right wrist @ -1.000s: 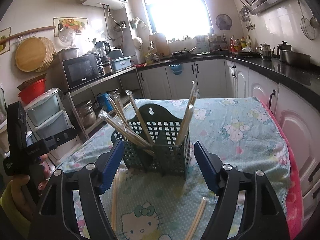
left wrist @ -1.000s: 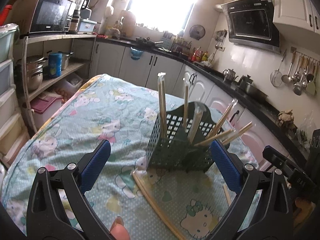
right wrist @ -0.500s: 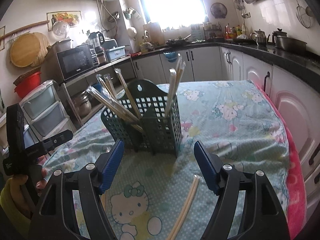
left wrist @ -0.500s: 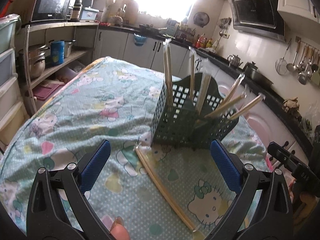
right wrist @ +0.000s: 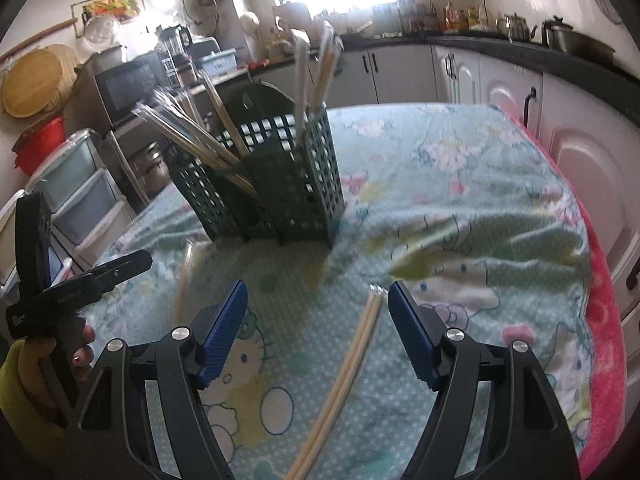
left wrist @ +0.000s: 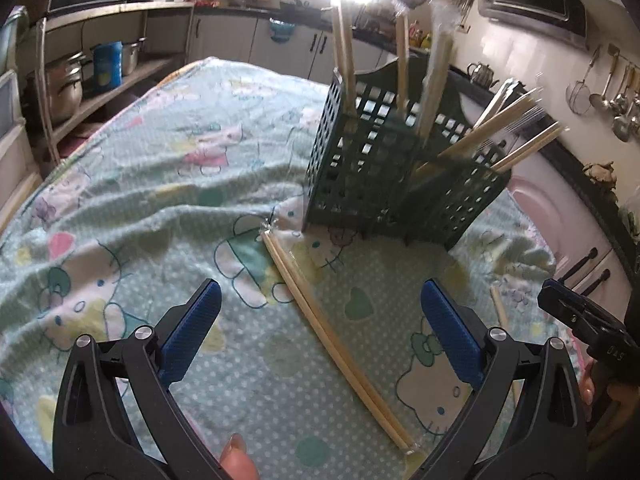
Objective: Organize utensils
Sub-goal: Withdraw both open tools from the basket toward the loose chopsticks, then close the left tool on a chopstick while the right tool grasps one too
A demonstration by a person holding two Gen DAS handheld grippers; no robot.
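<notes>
Two grippers have been lowered toward the tablecloth [left wrist: 120, 184] since a second ago, jaws apart and empty. The left gripper [left wrist: 318, 330] is held over one wrapped chopstick pair [left wrist: 332, 336], the right gripper [right wrist: 316, 330] over another pair [right wrist: 340, 380]. The green basket [left wrist: 384, 184] is now seen closer, with chopsticks standing inside.

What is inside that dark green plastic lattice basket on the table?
The dark green plastic lattice basket holds several pairs of pale wooden chopsticks in clear wrappers, some upright, others leaning outward. Their lower ends, and anything lying at the bottom, are hidden behind the lattice walls.
</notes>
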